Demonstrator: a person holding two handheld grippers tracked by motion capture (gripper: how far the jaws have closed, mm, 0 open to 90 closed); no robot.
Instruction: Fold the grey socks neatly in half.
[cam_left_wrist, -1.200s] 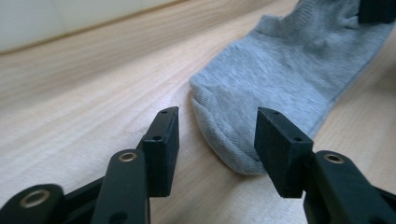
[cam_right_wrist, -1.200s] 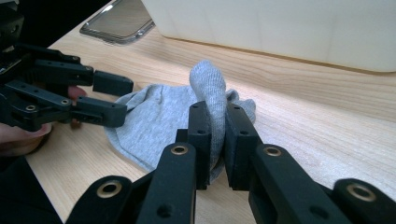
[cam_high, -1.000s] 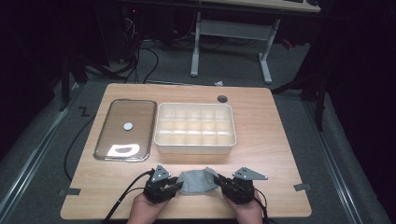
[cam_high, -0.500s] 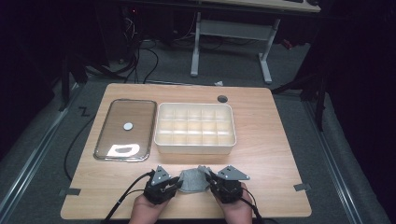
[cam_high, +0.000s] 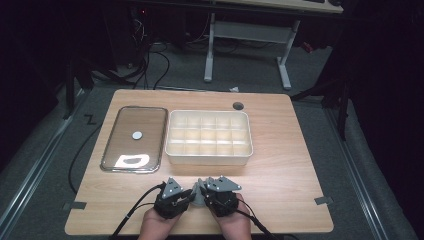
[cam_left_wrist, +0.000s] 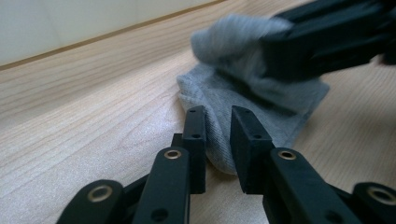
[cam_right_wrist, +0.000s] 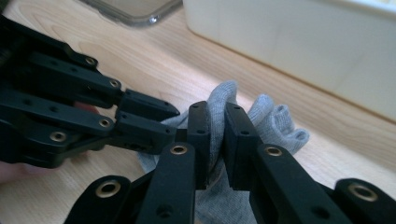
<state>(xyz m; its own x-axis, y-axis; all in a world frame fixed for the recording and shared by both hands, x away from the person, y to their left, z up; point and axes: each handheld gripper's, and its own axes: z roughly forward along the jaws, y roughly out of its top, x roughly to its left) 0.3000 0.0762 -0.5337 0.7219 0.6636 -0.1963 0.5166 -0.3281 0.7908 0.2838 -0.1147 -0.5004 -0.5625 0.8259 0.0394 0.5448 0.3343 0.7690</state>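
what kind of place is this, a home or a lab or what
Probably a lab or workshop: a bare wooden table on grey floor, cables trailing behind, and a white-legged desk frame beyond. Both claws grip a grey cloth.

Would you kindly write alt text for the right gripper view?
The right gripper pinches a fold of grey cloth between its black fingers above a wooden table. The left gripper grips the cloth beside it; a cream box stands behind.

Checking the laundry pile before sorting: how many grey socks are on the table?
1. The grey sock lies near the table's front edge, bunched between the left gripper and the right gripper. Another layer could be hidden in the folds.
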